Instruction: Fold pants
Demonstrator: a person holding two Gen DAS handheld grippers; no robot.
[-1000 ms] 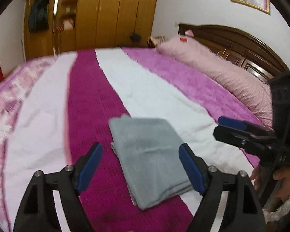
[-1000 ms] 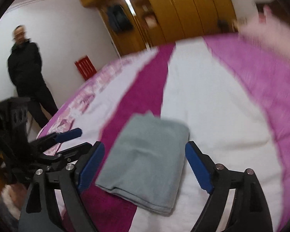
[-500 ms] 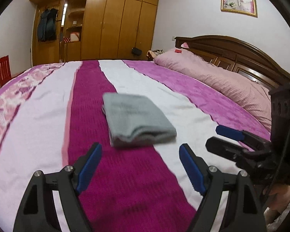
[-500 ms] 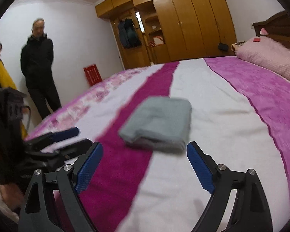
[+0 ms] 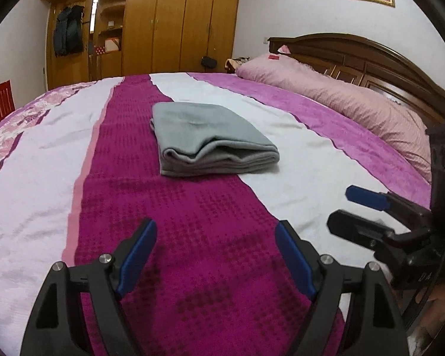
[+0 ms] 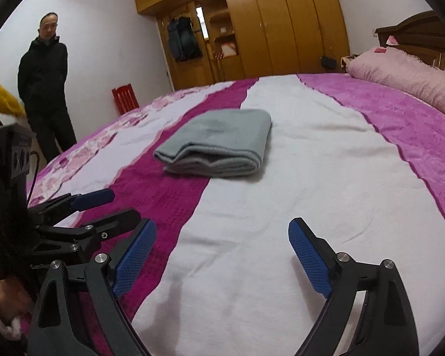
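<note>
The grey pants (image 5: 207, 136) lie folded into a thick flat stack on the bed, across a magenta and a white stripe; they also show in the right wrist view (image 6: 222, 141). My left gripper (image 5: 215, 252) is open and empty, low over the magenta stripe, well short of the pants. It also shows at the left of the right wrist view (image 6: 109, 207). My right gripper (image 6: 222, 255) is open and empty over the white stripe, also short of the pants. It shows at the right of the left wrist view (image 5: 350, 210).
The bed cover (image 5: 44, 163) has white, magenta and purple stripes. Pink pillows (image 5: 341, 95) lie along the wooden headboard (image 5: 356, 53) on the right. A man in black (image 6: 44, 89) stands by the bed's left side near a red stool (image 6: 124, 98). Wooden wardrobes (image 5: 178, 23) line the far wall.
Both grippers have pulled back and dropped lower, away from the pants. The folded pants now lie farther ahead and stay still on the bed.
</note>
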